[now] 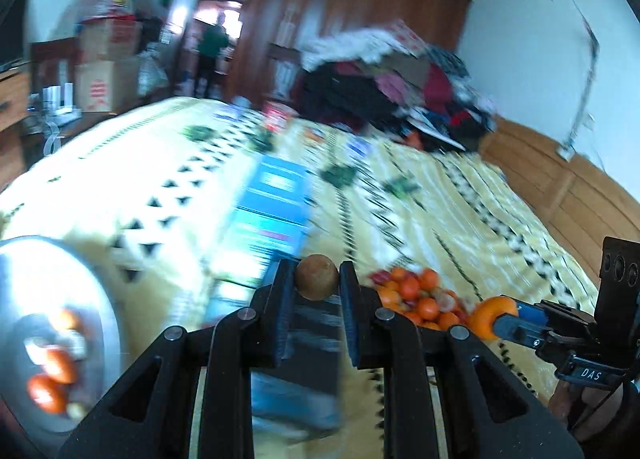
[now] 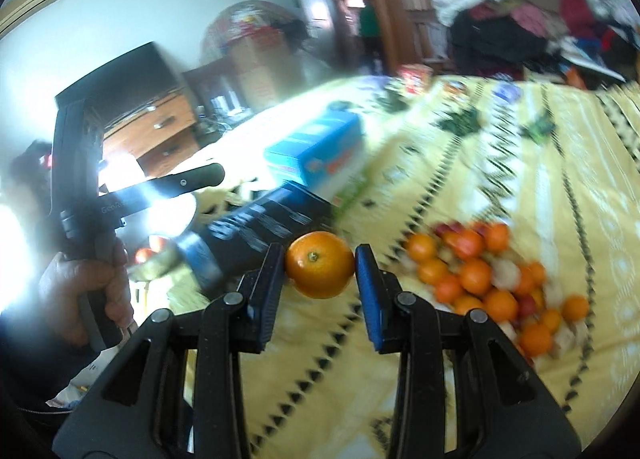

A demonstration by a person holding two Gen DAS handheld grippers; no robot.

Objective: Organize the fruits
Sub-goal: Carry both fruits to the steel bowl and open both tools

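Fruit fills both grips: the left gripper [image 1: 317, 279] is clamped tight on a small brown round fruit [image 1: 317, 276] pinched at its fingertips; the right gripper [image 2: 320, 265] is closed on an orange [image 2: 320, 263], pads pressing either side, stem end facing the camera. Both are held above a yellow patterned bedspread [image 1: 460, 227]; the loose pile of fruits [image 2: 496, 283], mostly orange with some red and pale pieces, lies on it to the right of the right gripper. A metal bowl [image 1: 100, 299] at the left edge of the left wrist view holds a few orange-red fruits. Between bowl and pile lie a dark box [image 2: 260, 235] and, just beyond it, a blue box [image 2: 316, 155]; both are blurred. Heaped clothes [image 1: 392, 91] cover the bed's far end; a person's hand [image 2: 86, 291] grips the left gripper's handle.
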